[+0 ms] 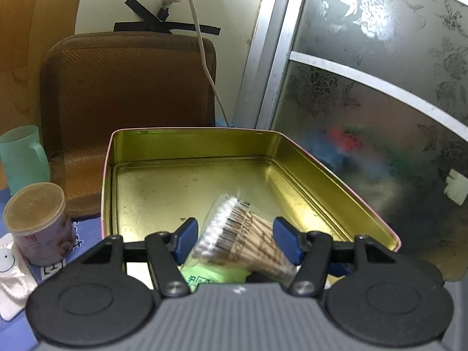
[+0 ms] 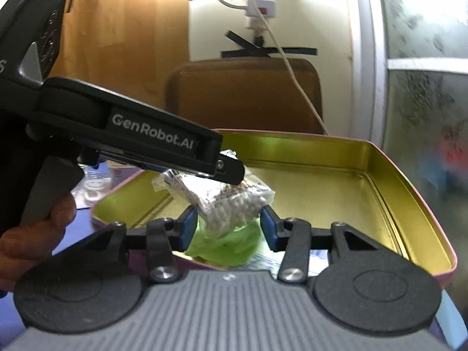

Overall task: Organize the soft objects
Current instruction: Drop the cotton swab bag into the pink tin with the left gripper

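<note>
My left claw (image 1: pixel 234 241) grips the cotton swab packet (image 1: pixel 242 234), long axis slanting toward the open tin (image 1: pixel 307 152) just ahead; right claw (image 2: pixel 229 228) grips green packaging (image 2: pixel 225 244)

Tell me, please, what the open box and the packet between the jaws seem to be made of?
The open box looks like thin metal, probably tinplate: shiny gold inside, pink edge, stamped floor. The packet seems clear plastic film, glossy and printed with a barcode, holding cotton swabs with white tips on pale sticks, maybe wood or paper.
</note>
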`<state>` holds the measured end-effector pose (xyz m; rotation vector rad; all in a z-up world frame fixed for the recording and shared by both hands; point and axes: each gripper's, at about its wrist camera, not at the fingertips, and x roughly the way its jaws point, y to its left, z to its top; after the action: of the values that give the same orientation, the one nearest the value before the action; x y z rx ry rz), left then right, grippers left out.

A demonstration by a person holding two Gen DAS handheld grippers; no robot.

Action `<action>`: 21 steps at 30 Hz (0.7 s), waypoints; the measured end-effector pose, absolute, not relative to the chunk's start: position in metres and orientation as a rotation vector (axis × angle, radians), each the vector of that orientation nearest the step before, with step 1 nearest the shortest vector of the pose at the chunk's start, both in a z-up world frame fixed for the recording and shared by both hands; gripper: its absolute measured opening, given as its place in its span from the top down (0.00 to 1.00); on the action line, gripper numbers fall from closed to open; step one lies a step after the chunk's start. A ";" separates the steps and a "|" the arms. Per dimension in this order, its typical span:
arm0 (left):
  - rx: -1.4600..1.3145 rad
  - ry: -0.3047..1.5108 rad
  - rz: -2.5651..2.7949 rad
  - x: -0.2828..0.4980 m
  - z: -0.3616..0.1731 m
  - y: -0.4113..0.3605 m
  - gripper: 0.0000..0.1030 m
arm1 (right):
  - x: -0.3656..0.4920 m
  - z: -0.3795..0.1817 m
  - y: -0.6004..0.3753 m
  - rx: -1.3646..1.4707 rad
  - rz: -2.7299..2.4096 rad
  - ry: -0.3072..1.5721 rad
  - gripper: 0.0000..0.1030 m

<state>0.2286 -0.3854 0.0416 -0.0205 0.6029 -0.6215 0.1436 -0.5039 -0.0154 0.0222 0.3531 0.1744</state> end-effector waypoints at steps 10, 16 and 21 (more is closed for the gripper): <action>-0.011 0.523 -0.558 0.210 0.051 -0.368 0.27 | 0.146 -0.015 -0.521 0.081 -0.019 0.319 0.23; -0.080 0.459 -0.515 0.189 0.062 -0.314 0.24 | 0.124 -0.005 -0.510 0.091 -0.025 0.244 0.23; -0.097 0.407 -0.439 0.160 0.065 -0.255 0.22 | 0.105 0.006 -0.482 0.095 0.017 0.172 0.22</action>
<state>0.1596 -0.2555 0.0653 -0.0972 0.4065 -0.4391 0.1053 -0.4817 0.0064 0.0949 0.1721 0.0171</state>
